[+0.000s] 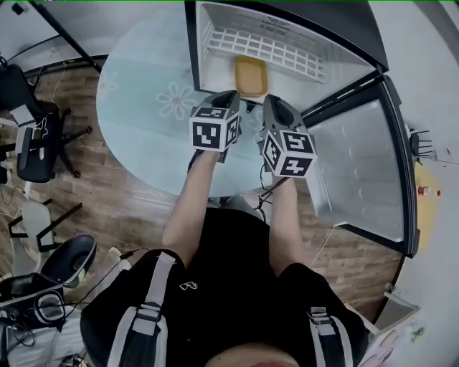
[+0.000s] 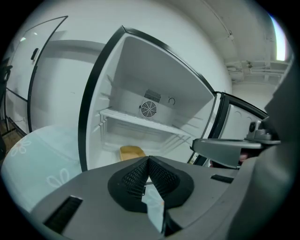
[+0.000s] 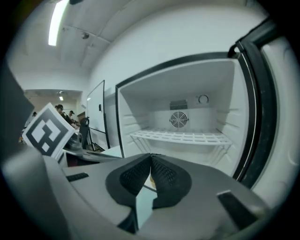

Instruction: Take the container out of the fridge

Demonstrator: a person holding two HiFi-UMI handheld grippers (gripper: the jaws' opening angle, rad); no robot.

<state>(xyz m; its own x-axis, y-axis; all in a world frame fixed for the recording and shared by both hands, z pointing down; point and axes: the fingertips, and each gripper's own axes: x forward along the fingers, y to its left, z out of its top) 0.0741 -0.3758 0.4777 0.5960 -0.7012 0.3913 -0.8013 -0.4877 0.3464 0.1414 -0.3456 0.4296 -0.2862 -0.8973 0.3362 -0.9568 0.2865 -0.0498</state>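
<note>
Below shelf (image 3: pixel 180 137), right gripper's (image 3: pixel 151 158) jaws hide container (image 2: pixel 132 152).

One fridge (image 1: pixel 215 21), one container (image 1: pixel 250 76), two grippers (image 1: pixel 233 95) (image 1: pixel 271 101)

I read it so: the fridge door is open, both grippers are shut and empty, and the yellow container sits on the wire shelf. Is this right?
Not quite. The yellow container is not on the wire shelf; it sits on the fridge floor below that shelf, as the left gripper view shows. The rest holds: door open, left gripper and right gripper shut and empty.
</note>
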